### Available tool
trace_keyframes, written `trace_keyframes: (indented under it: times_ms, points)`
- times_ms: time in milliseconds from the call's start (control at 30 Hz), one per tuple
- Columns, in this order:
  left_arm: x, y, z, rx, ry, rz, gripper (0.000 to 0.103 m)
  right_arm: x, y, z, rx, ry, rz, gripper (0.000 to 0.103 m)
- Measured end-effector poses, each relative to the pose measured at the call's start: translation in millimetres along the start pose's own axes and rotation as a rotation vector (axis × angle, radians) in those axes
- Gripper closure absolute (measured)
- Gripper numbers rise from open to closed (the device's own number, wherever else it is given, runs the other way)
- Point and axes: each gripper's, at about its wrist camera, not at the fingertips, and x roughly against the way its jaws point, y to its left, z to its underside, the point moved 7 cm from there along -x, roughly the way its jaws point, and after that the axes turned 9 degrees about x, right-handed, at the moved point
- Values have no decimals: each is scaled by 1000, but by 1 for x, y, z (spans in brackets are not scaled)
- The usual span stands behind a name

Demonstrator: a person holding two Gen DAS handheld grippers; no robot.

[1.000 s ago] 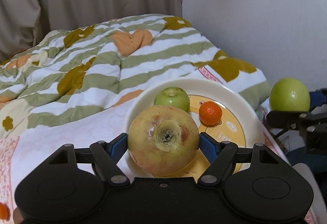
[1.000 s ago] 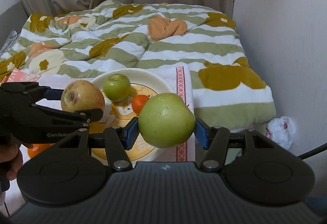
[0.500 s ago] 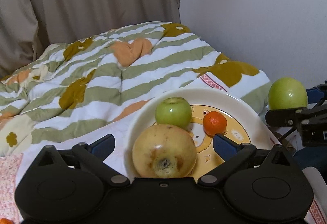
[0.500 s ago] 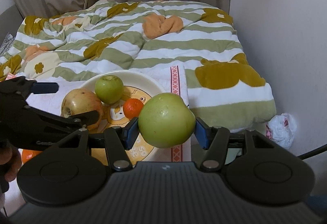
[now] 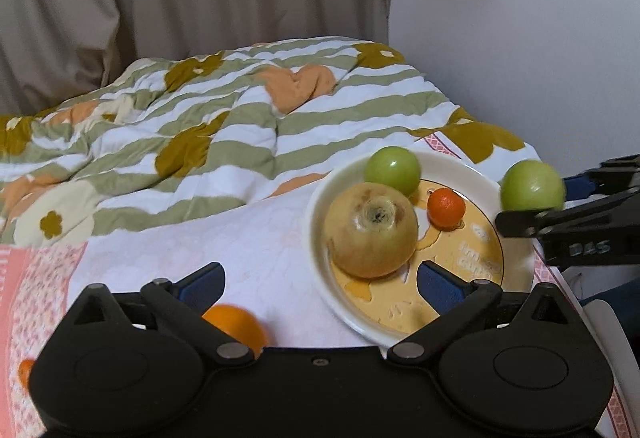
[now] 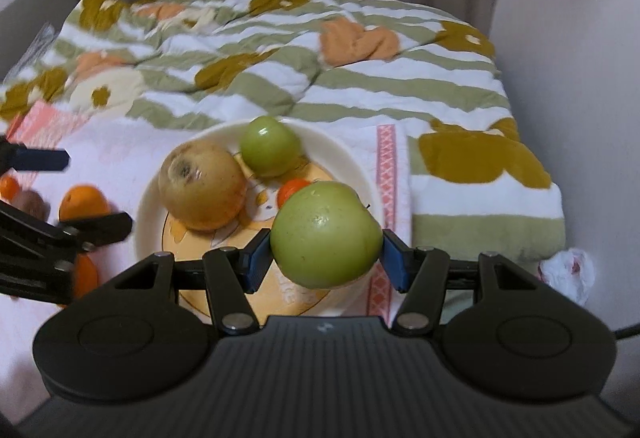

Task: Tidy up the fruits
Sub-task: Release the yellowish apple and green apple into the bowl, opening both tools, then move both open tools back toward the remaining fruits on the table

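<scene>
A cream plate [image 5: 320, 270] [image 6: 352, 162] lies on the bed. On it sit a large yellow-brown apple [image 5: 370, 230] [image 6: 202, 186], a small green apple [image 5: 392, 168] [image 6: 270, 146] and a small orange tangerine [image 5: 446, 208] [image 6: 292, 190]. My left gripper [image 5: 320, 280] is open and empty, pulled back left of the plate. My right gripper [image 6: 326, 256] is shut on a large green apple [image 6: 326, 234] [image 5: 530, 186], held above the plate's right edge.
Loose oranges [image 5: 236, 326] [image 6: 82, 202] and a brown fruit [image 6: 28, 202] lie on the pink-white towel [image 5: 240, 246] left of the plate. A striped quilt [image 5: 200, 126] covers the bed behind. A wall stands at the right, with a white bag [image 6: 568, 270] on the floor.
My left gripper opened, left the yellow-brown apple on the plate and drew back to the left. My right gripper moved over the plate, still holding the green apple.
</scene>
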Motion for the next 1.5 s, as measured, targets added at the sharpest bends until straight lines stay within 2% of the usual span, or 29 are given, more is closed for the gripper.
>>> trace_keyframes:
  times_ms: [167, 367, 533, 600, 633, 667, 700, 733, 1067, 1500]
  points:
    - [15, 12, 6, 13, -9, -42, 0, -17, 11, 3, 47, 13, -17, 30]
    - [34, 31, 11, 76, -28, -64, 0, -29, 22, 6, 99, 21, -17, 30]
    - [44, 39, 16, 105, -36, -81, 0, -35, 27, 7, 93, 35, -28, 30]
    - [49, 40, 18, 111, -40, -84, 0, -33, 28, 5, 99, 13, -19, 25]
    - [52, 40, 19, 112, -43, -87, 0, -31, 29, 4, 108, 0, -10, 18]
    - [54, 40, 20, 113, -47, -89, 0, -27, 29, 3, 117, -7, 6, 13]
    - [57, 40, 20, 115, -51, -89, 0, -24, 29, 2, 122, -13, 22, 3]
    - [60, 41, 21, 117, -56, -89, 0, -20, 29, 1, 126, -26, 40, 0]
    - [97, 29, 25, 130, -116, -71, 0, 35, 25, 5, 89, -85, 54, 0]
    - [180, 16, 41, 145, -254, -84, 0, 131, 36, 19, 53, -152, 62, 0]
